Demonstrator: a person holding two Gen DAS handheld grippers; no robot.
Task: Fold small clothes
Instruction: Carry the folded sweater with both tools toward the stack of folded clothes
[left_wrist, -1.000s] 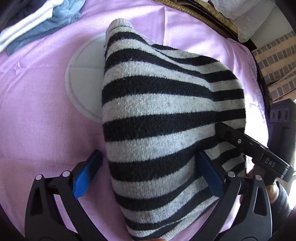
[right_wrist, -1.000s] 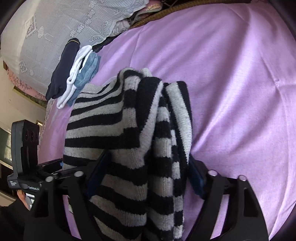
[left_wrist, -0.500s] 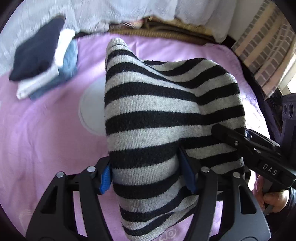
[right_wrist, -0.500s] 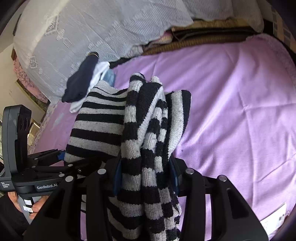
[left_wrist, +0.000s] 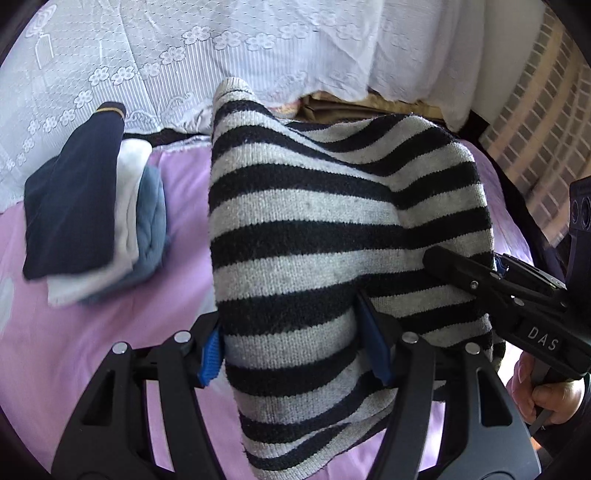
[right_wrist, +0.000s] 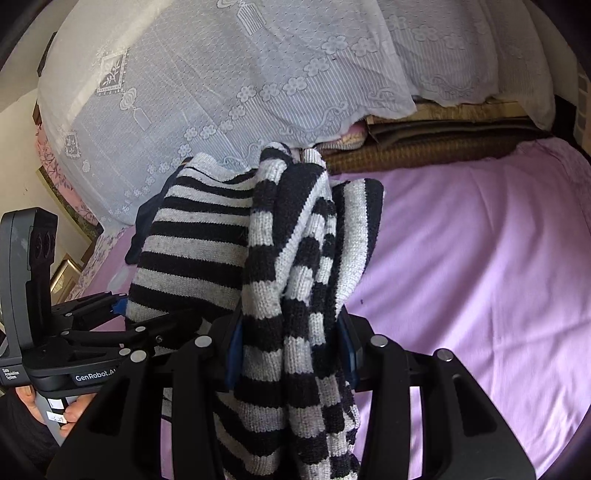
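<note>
On the far left of the bed (left_wrist: 74, 332), a folded stack (left_wrist: 96, 225) of navy, white and blue clothes lies on the purple sheet. My left claw (left_wrist: 291, 343) grips the striped sweater (left_wrist: 332, 236), held up off the bed. To its right, my right claw (right_wrist: 291, 343) pinches the same sweater's bunched folds.

- Striped sweater (left_wrist: 332, 229): coarse, fuzzy knit.
- Left tongs (left_wrist: 295, 354), right tongs (right_wrist: 291, 343): matt black plastic, blue pads.
- Bed sheet (right_wrist: 480, 277): smooth lilac cloth.
- Lace cover (right_wrist: 240, 74): white openwork.
</note>
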